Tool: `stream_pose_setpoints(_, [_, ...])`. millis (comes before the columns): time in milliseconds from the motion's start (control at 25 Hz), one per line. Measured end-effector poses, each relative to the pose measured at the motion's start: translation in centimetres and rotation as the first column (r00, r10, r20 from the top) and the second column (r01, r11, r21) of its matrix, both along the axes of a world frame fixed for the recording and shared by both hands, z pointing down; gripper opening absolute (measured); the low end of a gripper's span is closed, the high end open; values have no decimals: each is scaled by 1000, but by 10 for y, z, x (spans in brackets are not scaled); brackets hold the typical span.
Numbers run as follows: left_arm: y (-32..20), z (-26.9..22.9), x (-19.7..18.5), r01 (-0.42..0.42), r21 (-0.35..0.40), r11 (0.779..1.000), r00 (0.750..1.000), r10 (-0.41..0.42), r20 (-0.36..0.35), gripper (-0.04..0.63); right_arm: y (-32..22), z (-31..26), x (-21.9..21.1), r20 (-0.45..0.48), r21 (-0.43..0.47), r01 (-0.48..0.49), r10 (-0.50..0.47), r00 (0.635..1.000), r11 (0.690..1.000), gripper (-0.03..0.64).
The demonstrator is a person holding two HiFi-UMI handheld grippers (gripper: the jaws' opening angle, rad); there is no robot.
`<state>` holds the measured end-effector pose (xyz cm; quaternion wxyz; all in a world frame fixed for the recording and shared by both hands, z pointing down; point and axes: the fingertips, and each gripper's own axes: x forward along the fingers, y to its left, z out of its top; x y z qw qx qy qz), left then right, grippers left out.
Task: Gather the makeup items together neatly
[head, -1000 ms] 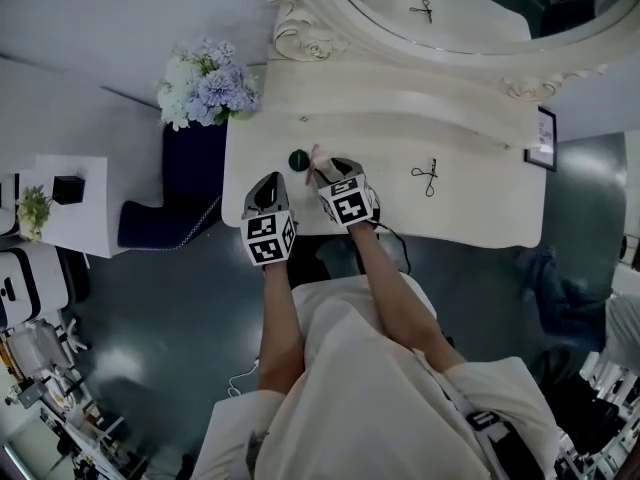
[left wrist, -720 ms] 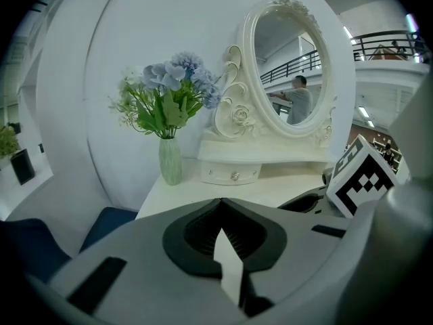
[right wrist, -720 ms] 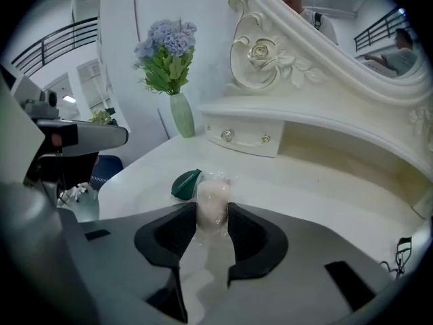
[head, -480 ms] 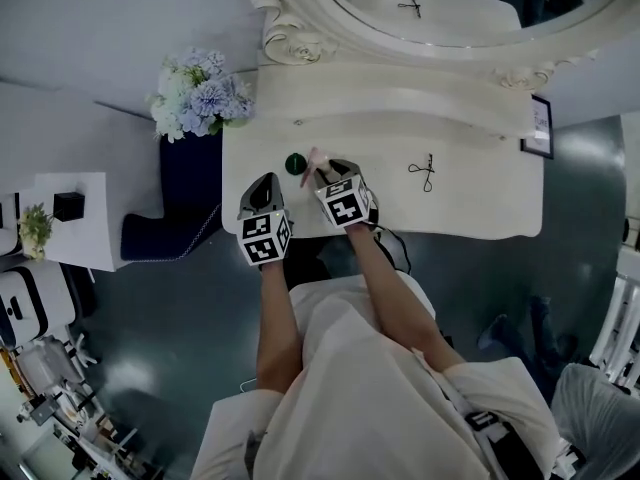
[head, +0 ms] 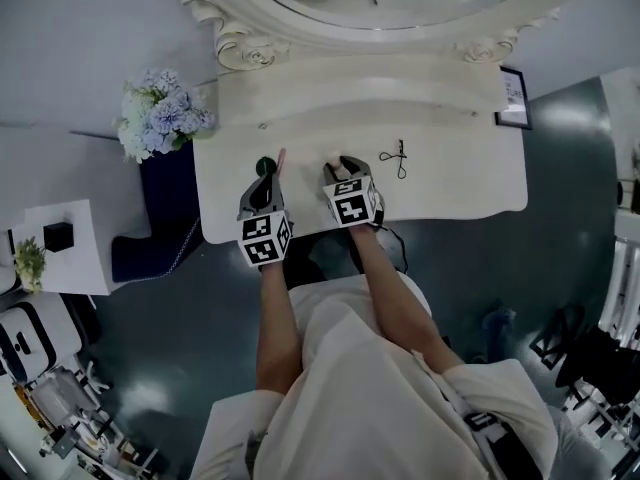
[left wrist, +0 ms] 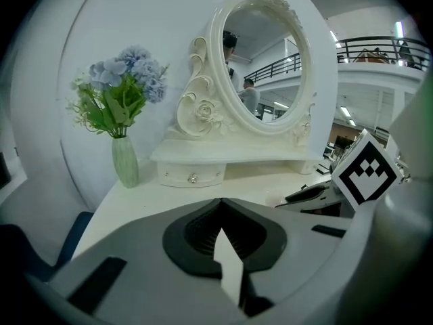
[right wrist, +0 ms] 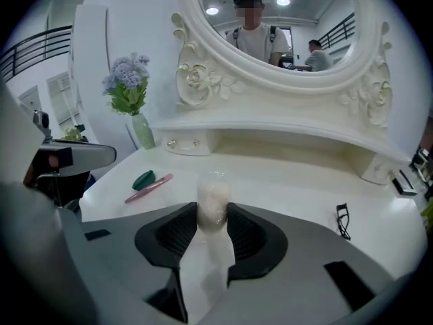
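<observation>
No word, number or brand name can be read in any view. The only signs are black-and-white square code markers without letters or digits: one set on the marker cube [head: 263,240] of the left gripper [head: 267,177], another on the marker cube [head: 351,204] of the right gripper [head: 345,163]. The right gripper's cube also shows at 3 o'clock in the left gripper view. A small framed card [head: 512,98] stands at the 2 o'clock corner of the dressing table [head: 450,168]; its print is too small to read.
</observation>
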<state>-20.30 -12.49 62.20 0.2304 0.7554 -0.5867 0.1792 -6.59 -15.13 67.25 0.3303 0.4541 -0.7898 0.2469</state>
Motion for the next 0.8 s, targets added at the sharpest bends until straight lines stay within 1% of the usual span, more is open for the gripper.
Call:
stream_pose_setpoints(160, [-4, 0, 24, -55, 3, 998, 998, 55, -4, 14, 0, 2, 36, -11, 4, -95, 95, 995, 995, 172])
stream_pose_setpoints(360, [-9, -3, 41, -99, 7, 995, 995, 99, 1, 14, 0, 5, 68, -21, -1, -181, 181, 983, 984, 173])
stream_pose_setpoints(600, [-16, -9, 49, -107, 22, 994, 994, 107, -2, 14, 1, 10, 92, -34, -25, -227, 226, 974, 974, 173])
stream_pose_setpoints(800, [-17, -10, 55, -108, 25, 994, 994, 108, 0, 14, 2, 15, 98, -34, -42, -231, 230, 973, 972, 176])
